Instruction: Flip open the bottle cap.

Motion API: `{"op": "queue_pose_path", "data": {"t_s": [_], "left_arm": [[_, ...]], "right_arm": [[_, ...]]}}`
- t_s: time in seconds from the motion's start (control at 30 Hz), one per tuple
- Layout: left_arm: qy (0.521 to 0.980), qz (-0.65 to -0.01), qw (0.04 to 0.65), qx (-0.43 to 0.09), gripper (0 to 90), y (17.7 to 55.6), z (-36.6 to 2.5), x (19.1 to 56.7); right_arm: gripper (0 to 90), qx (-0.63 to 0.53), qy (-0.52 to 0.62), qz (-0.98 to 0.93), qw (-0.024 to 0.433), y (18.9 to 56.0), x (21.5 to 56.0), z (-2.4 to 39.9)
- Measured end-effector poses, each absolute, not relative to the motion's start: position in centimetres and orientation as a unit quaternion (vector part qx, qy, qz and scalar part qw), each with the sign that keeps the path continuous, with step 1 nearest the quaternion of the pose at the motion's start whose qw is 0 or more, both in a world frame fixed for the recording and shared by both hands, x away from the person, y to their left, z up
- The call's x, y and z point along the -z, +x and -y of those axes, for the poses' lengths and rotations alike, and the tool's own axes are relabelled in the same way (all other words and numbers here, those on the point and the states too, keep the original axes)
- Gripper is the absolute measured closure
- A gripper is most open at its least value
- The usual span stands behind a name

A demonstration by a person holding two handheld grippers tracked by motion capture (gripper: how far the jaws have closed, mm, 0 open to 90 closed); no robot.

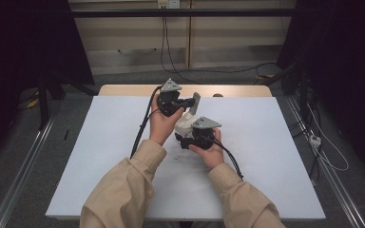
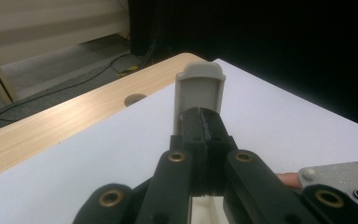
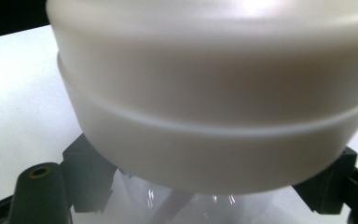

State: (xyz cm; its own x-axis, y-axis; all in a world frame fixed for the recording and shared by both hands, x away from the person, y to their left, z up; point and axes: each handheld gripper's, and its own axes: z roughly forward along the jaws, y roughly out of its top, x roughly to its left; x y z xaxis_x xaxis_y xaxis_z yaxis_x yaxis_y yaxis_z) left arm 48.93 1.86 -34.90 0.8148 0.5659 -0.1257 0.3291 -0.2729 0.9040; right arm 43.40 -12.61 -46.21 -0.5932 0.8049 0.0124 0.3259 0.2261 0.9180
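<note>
A white round container with a ridge around its body is held above the white table cover. Close in the right gripper view, my right gripper is shut on its lower part, one black jaw on each side. A grey flat tab with a rounded end sticks up from the container's far side. My left gripper is shut on that tab, its jaws pressed together around the lower end. What is inside the container is hidden.
A white cover lies over a wooden table whose bare far edge has a round hole. Cables run over the floor behind the table. Metal rails flank both sides.
</note>
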Motion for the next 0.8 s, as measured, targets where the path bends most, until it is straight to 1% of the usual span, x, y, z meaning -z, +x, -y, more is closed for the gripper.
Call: {"op": "queue_pose_path", "data": {"t_s": [0.8], "left_arm": [[0.801, -0.282, 0.516, -0.108, 90.0, 49.7, -0.7, 35.9]], "right_arm": [[19.2, -0.494, 0.381, -0.744, 0.241, 43.5, 46.2, 12.7]]}}
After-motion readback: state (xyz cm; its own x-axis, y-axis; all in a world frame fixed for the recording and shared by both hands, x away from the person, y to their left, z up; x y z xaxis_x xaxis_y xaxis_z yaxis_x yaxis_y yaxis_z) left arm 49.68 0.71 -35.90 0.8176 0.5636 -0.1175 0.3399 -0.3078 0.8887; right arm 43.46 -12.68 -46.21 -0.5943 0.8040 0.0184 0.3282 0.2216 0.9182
